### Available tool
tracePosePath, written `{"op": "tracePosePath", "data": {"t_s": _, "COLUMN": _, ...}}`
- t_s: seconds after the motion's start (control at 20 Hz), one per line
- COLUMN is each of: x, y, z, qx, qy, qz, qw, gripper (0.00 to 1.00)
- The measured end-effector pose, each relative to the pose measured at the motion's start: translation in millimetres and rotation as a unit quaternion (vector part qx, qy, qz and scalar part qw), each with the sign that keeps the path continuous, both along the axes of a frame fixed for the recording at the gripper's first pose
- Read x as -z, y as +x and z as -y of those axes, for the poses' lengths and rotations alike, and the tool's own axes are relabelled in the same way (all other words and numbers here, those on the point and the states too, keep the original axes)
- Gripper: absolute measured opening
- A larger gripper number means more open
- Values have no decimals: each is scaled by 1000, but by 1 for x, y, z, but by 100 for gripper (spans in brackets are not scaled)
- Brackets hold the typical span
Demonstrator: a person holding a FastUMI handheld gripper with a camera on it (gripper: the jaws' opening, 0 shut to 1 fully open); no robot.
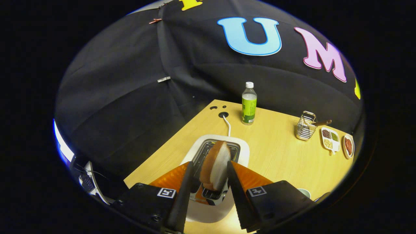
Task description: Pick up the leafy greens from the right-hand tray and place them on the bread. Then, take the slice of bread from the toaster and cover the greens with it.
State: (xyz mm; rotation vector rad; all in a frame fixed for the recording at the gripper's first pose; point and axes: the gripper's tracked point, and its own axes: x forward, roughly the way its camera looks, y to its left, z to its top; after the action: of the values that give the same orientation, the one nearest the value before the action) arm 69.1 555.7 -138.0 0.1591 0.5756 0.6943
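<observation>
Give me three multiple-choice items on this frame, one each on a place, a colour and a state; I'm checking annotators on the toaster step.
1. Where is the bread slice?
A. flat on the table
B. between the gripper's fingers, above the toaster's slot
C. beside the bottle

2. What colour is the label on the bottle?
A. red
B. blue
C. green

3. How does the gripper stand?
A. fingers either side of the slice, which stands on edge
B. wide open, far from the slice
C. shut on the bottle

Answers:
1. B: the slice stands between the fingers over the white toaster.
2. C: the label is green, under a white cap.
3. A: the fingers flank the upright slice; whether both press on it cannot be told.
</observation>
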Motion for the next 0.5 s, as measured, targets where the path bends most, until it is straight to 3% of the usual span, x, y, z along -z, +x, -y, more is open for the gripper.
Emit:
{"op": "tracePosePath", "data": {"t_s": 0.15, "x": 9, "y": 11, "z": 2, "qx": 21, "qy": -10, "qz": -7, "qw": 1000, "gripper": 60}}
{"op": "tracePosePath", "data": {"t_s": 0.35, "x": 15, "y": 5, "z": -3, "qx": 18, "qy": 0, "qz": -37, "qw": 999, "gripper": 20}}
{"op": "tracePosePath", "data": {"t_s": 0.5, "x": 9, "y": 2, "z": 1, "qx": 18, "qy": 7, "qz": -44, "qw": 999, "gripper": 15}}
